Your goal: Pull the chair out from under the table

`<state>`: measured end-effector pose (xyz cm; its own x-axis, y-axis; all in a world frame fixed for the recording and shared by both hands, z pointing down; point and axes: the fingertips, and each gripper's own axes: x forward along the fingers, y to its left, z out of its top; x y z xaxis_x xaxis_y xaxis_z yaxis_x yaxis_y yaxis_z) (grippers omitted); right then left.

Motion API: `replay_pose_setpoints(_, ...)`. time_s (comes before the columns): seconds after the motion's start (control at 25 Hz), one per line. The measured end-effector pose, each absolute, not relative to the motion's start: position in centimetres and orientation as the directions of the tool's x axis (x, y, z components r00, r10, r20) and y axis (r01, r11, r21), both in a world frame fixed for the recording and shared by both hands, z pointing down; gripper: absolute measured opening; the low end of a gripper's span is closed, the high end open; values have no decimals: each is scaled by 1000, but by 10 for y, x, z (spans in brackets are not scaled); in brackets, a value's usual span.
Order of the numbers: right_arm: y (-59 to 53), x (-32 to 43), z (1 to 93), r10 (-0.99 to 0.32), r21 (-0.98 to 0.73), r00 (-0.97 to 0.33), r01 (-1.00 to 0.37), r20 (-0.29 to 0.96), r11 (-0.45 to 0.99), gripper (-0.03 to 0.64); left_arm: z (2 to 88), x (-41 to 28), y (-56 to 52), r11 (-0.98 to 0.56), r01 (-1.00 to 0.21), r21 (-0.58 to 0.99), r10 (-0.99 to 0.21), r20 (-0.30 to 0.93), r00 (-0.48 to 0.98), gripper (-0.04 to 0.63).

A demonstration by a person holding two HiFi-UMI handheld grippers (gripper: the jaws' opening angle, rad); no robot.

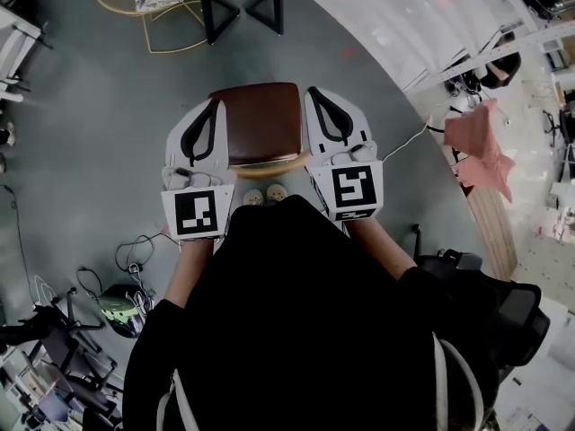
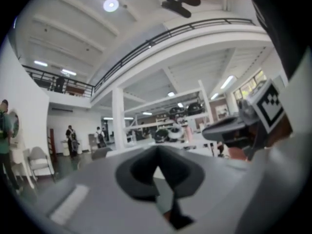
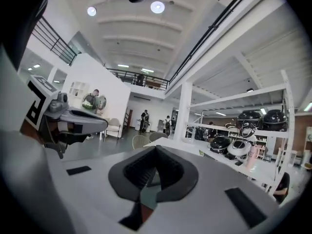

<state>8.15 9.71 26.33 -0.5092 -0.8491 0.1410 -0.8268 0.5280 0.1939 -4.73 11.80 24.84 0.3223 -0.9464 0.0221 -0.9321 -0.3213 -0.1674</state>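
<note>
- both claws are pressed together with nothing between them: the left gripper (image 1: 213,106) and the right gripper (image 1: 315,94) each show dark pads meeting at the tip, and only the room beyond.
- they are held about level, side by side in front of the person's chest. the gripper views look out across the hall, not down at furniture, which reads as a neutral carry and not a reach.
- the chair (image 1: 260,122), with its brown seat, stands on the grey floor (image 1: 90,115) well below the grippers. in the head view it appears between the two, but neither one touches it.
- the person's shoes (image 1: 265,194) are just at the seat's near edge, so the person is standing right behind it.
- the white table (image 1: 386,16) curves along the upper right, apart from the chair. no part of the seat lies under it.
- judging from that, the pull looks finished, and the empty, closed claws fit a let-go.
</note>
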Motion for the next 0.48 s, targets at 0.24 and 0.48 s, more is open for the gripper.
replay_pose_setpoints(0.24,102,82,260,-858,174,-500,-840,121,514,20,249,-53,124,-307,-937,-165,-951,26,307,8)
replay_pose_setpoints(0.48,106,82,258,-860,176,-498,-842,110,510,20,250,-52,128,-307,-935,-179,-951,26,308,8)
